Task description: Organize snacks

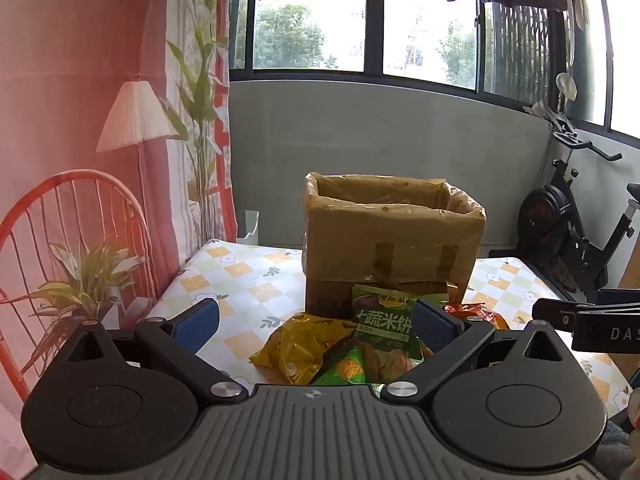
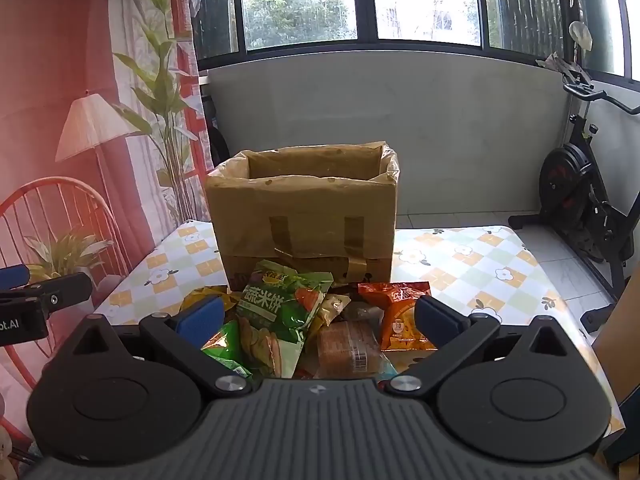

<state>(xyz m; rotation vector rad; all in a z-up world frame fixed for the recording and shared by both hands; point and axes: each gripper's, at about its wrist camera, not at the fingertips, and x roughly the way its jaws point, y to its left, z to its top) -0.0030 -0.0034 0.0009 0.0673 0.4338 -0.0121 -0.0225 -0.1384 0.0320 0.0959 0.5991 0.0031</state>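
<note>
The cardboard box (image 2: 304, 216) is hiding its own inside from here. At six o'clock the gripper body is covering the near snack packets (image 2: 344, 348). At three o'clock the exercise bike (image 1: 576, 224) is running off the edge.

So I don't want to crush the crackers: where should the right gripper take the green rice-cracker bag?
Probably by its upper sealed edge, coming from above. The green rice-cracker bag leans on the box, top corner free, above the other packets.
</note>
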